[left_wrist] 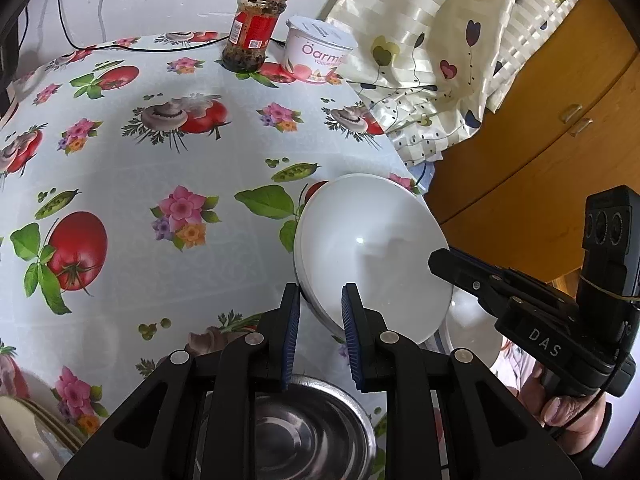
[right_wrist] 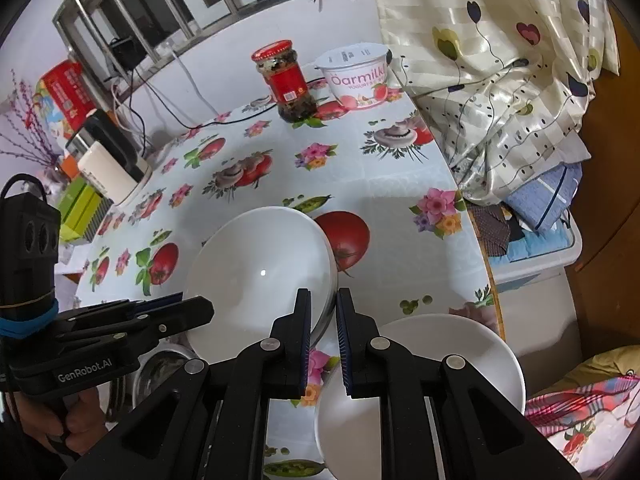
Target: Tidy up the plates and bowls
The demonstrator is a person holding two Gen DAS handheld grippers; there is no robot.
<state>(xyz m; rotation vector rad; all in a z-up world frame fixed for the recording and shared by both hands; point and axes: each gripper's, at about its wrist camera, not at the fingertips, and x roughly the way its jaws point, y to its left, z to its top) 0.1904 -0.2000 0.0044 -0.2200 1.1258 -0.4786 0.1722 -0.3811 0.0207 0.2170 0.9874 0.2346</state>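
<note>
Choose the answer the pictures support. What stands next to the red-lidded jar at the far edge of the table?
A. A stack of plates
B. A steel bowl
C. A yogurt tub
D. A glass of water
C: a white yogurt tub with pink lettering stands just right of the jar at the far side of the table; the tub and jar show side by side in the left wrist view too.

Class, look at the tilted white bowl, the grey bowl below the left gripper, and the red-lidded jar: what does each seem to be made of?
White bowl: probably glazed ceramic, smooth and glossy with a bright highlight; melamine possible.
Grey bowl: stainless steel, going by its mirror-like reflections.
Jar: clear glass showing dark contents; its red lid looks like painted metal.
</note>
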